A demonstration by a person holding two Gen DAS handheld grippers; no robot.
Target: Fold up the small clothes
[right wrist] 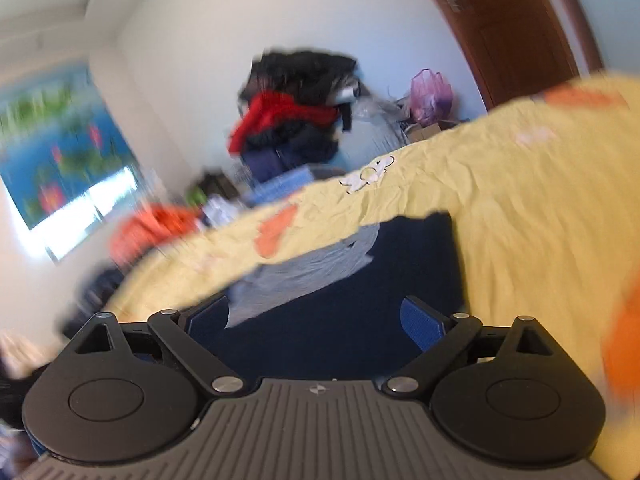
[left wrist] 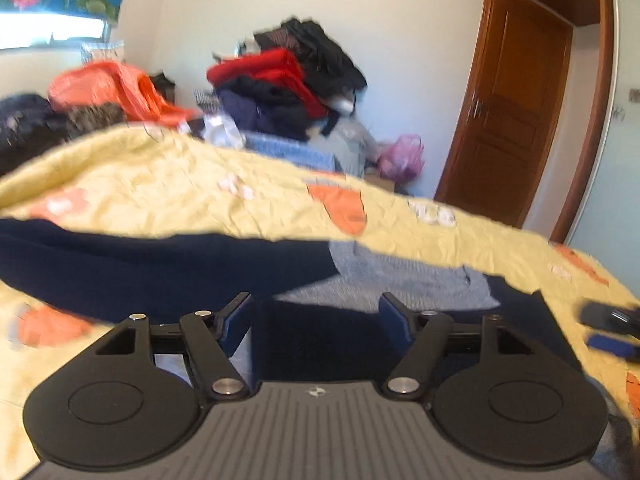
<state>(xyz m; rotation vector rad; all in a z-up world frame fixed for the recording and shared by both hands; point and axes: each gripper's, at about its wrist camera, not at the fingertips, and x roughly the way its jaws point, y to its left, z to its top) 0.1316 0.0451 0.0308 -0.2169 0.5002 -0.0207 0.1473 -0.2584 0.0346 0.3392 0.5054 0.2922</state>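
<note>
Navy and grey garment (left wrist: pixel 168 276) spread flat on yellow bedspread (left wrist: pixel 160 184), directly ahead of and below both tools. Left gripper (left wrist: pixel 316 320) with jaws apart, nothing between the pads, hanging over the near dark edge. Right gripper (right wrist: pixel 316 324) likewise wide apart and empty, over the same navy cloth (right wrist: pixel 332 320). Long axis apparently running side to side across the left view, grey panel (left wrist: pixel 404 276) beyond the jaws. Neither hand clearly nearer; probably a fresh edge to pinch next
</note>
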